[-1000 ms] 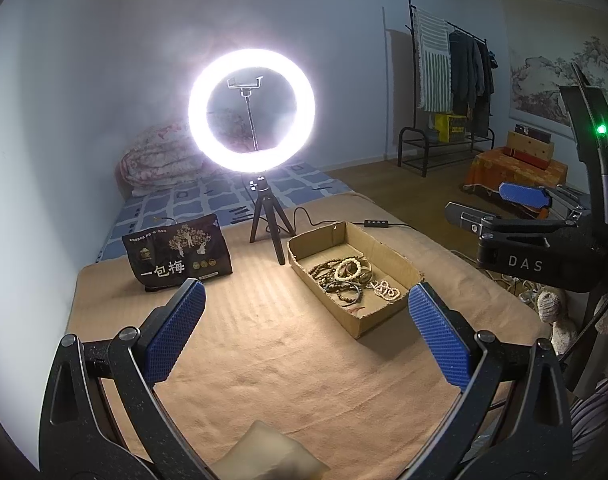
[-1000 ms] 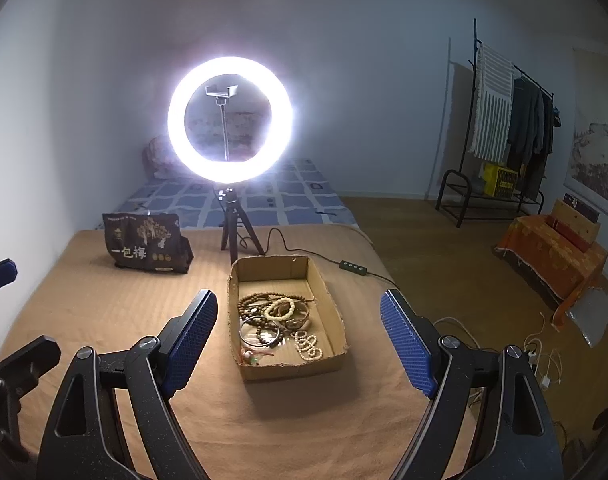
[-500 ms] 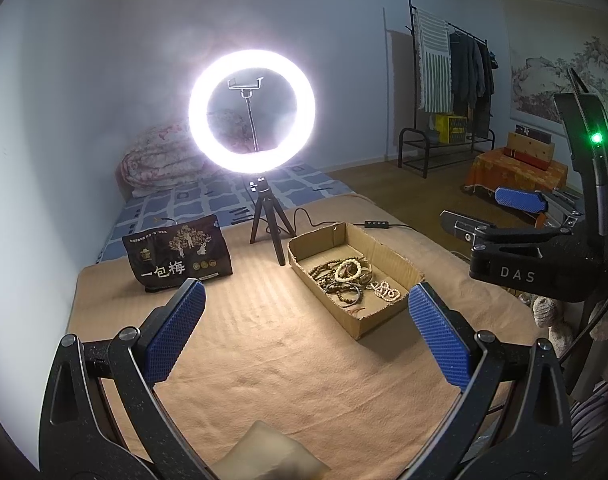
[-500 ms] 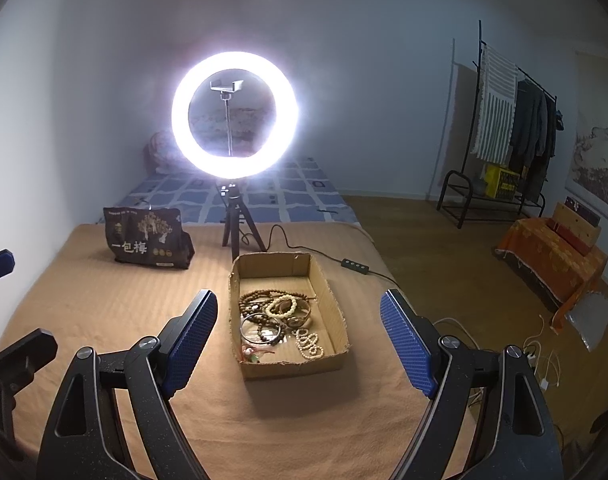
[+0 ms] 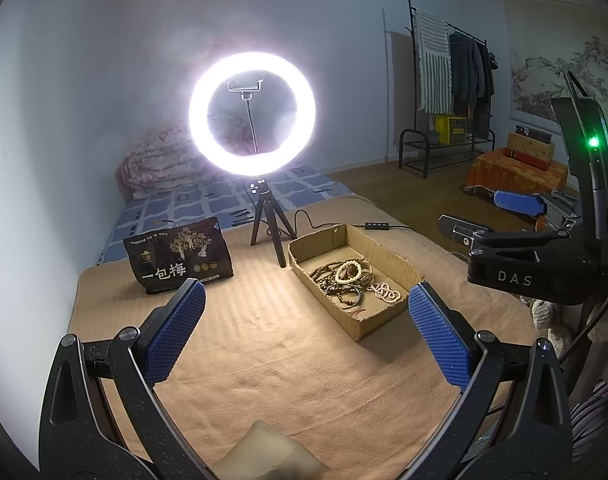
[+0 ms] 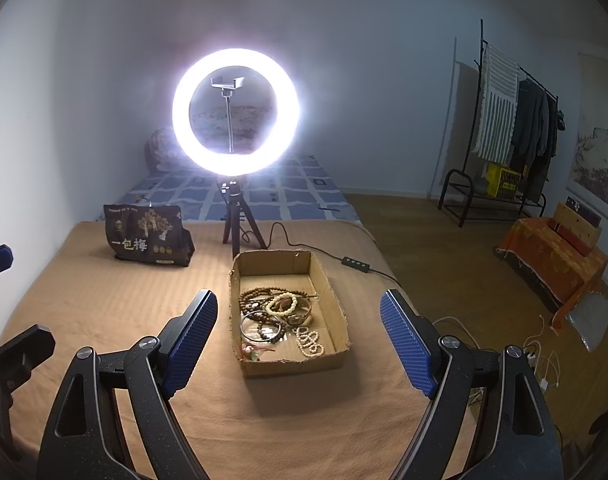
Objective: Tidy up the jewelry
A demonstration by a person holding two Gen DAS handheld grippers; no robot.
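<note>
Standing at the far left of the tan-blanketed bed (image 6: 104, 320), a black snack bag (image 6: 146, 236) leans upright, well apart from the jewelry. Just right of it a lit ring light (image 6: 236, 112) rises on a small tripod (image 6: 236, 220). Next comes the cardboard box (image 6: 331, 300), holding a tangle of bead bracelets (image 6: 276, 312): dark wooden strands, a cream one, a white beaded one. Both tools hover short of the box: the left hand-held gripper (image 5: 305, 328) is released, jaws wide and empty, and the right hand-held gripper (image 6: 300, 338) likewise stands spread, grasping nothing.
</note>
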